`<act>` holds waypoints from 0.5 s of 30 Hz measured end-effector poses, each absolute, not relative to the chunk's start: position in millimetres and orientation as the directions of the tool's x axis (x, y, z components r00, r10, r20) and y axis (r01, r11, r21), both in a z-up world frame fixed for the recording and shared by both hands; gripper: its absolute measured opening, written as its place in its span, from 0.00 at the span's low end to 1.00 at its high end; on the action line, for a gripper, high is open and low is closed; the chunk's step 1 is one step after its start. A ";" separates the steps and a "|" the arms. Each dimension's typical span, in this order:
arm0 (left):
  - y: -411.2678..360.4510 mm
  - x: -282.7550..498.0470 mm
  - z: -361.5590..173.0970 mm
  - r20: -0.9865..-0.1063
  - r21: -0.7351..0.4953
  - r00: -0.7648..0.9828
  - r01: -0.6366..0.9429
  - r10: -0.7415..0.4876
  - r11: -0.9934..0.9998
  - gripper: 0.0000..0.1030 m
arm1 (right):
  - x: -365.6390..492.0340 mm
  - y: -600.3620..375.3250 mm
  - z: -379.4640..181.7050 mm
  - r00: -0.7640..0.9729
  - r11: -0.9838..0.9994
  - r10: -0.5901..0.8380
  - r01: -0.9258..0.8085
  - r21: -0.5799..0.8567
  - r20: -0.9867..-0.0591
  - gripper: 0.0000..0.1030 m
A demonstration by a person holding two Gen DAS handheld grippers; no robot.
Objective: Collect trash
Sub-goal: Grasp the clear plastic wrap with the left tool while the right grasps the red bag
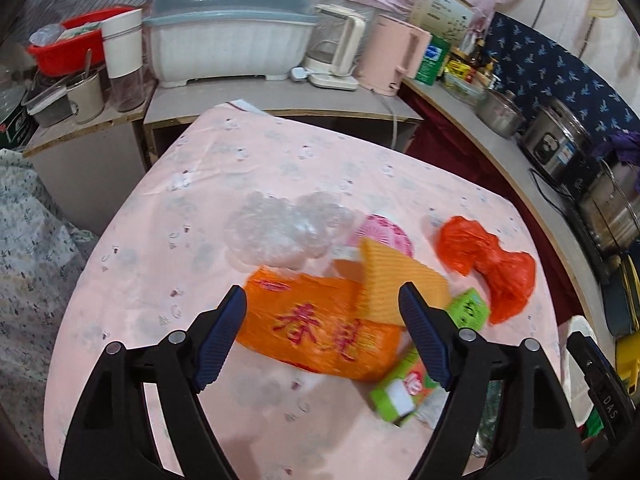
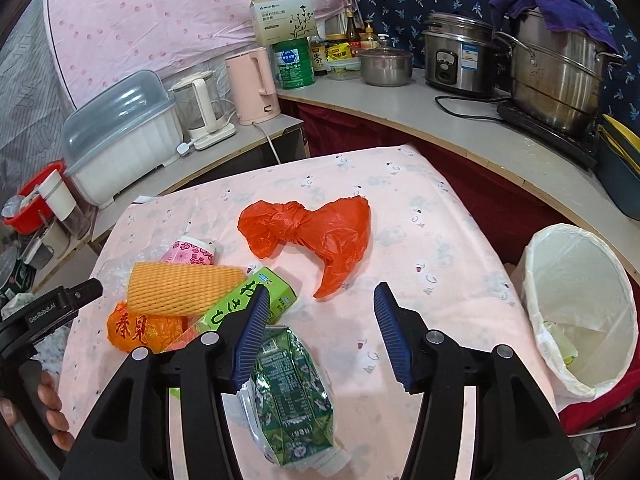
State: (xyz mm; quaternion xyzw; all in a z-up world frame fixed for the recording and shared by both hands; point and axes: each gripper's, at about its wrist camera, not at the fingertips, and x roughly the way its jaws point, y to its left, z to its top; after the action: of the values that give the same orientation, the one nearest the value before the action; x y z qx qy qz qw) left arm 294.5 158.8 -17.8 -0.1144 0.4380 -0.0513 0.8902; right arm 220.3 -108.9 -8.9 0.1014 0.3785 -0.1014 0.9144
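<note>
Trash lies on the pink tablecloth [image 1: 192, 208]. My left gripper [image 1: 322, 288] is open just above an orange bag with red characters [image 1: 316, 328], and nothing is pinched. Around the bag lie a yellow foam net [image 1: 396, 280], clear crumpled plastic [image 1: 284, 228], a pink cup [image 1: 380, 232], green cartons [image 1: 400, 388] and a knotted red bag [image 1: 488, 260]. My right gripper [image 2: 322, 288] is open over bare cloth. A crushed green-labelled bottle [image 2: 288, 392] lies under its left finger, and the red bag [image 2: 312, 232] is beyond it. A white-lined bin [image 2: 536, 280] stands right of the table.
Counters ring the table's far and right sides, with a dish box [image 1: 228, 32], kettles [image 1: 340, 48], a rice cooker [image 2: 460, 56] and steel pots [image 2: 556, 72]. A hand [image 2: 50, 400] holds the other gripper's handle at the left edge of the right wrist view.
</note>
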 end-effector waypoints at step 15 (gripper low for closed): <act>201.7 376.0 -65.6 -0.820 -0.296 0.535 -0.090 -0.205 0.951 0.83 | 299.4 -130.8 -50.4 0.627 0.947 -0.142 0.311 0.078 -0.766 0.64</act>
State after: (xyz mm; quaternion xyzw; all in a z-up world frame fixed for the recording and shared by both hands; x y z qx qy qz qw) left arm 376.0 201.7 -65.6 -0.1532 0.4811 -0.0334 0.8625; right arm 299.4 -130.8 -50.4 0.1019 0.4131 -0.1263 0.8961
